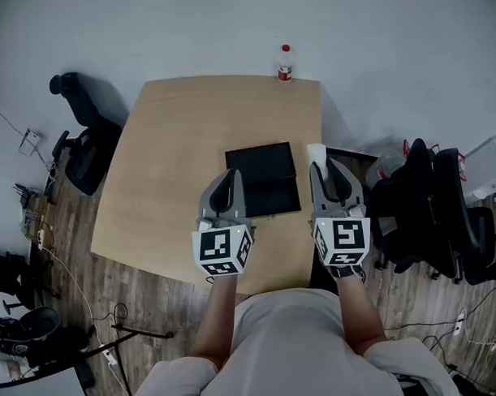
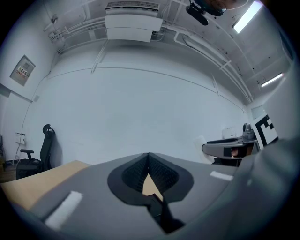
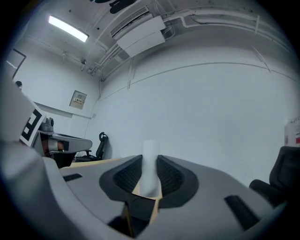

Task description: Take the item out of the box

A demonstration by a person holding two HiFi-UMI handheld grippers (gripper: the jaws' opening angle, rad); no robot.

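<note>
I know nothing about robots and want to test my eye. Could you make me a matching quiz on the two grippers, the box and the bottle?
1. left gripper
2. right gripper
3. black box
4. bottle

A. stands at the far edge of the table
B. jaws together, nothing between them
C. lies flat in the middle of the table
D. clamped on a white item

Pairs: 1-B, 2-D, 3-C, 4-A.

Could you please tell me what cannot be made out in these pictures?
White item: its kind; right gripper covers its lower part, head view too small.
Box: contents; head view shows only black, left gripper overlaps its corner.
Bottle label: too small, head view.
</note>
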